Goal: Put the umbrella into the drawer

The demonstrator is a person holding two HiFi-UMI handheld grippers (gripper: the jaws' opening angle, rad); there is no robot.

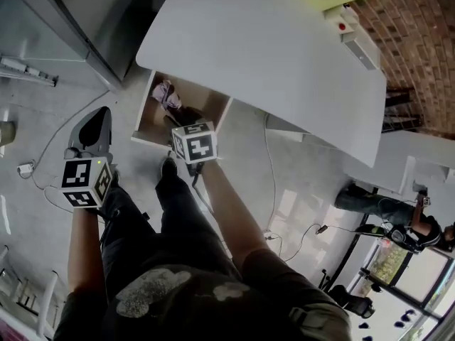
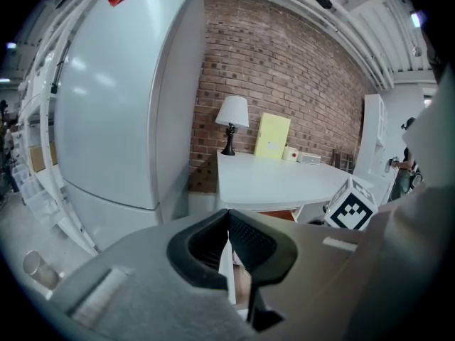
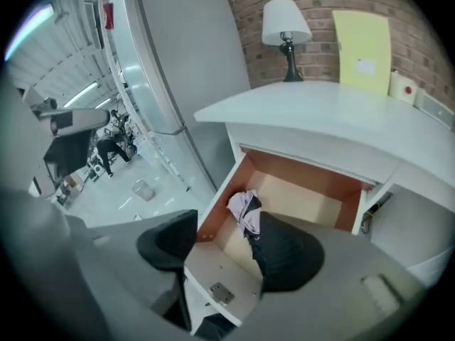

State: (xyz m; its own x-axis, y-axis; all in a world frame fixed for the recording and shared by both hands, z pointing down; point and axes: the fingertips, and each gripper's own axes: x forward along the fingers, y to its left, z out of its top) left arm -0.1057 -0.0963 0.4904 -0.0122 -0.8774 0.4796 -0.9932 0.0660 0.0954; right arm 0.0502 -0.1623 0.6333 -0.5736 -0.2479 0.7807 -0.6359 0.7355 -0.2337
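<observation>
The umbrella [image 3: 245, 210] already lies inside the open drawer [image 3: 306, 199], which stands pulled out from under the white counter [image 3: 320, 112]. In the right gripper view it shows at the centre of the frame, near the drawer's left wall, with its lower end hidden behind your right-hand finger. Nothing touches it.

Your right gripper [image 3: 224, 227] hangs above the drawer with its fingers [image 3: 288, 251] spread wide and nothing held between them. Your left gripper [image 2: 229, 222] sits off to the left side of the head view, fingers [image 2: 259, 244] brought together on nothing.

Judging from the pale, bunched cloth, this is a folded compact umbrella, so it is probably light, with a soft and likely slick canopy wrapped over a stiff shaft. The loose folds would slide or pull out under the pads, so don't pinch cloth alone. If you need to shift it, close across the thick middle of the bundle, where the shaft backs the fabric, and squeeze firmly enough to feel that core. It looks sturdy enough to set down without special care. The drawer remains open.
</observation>
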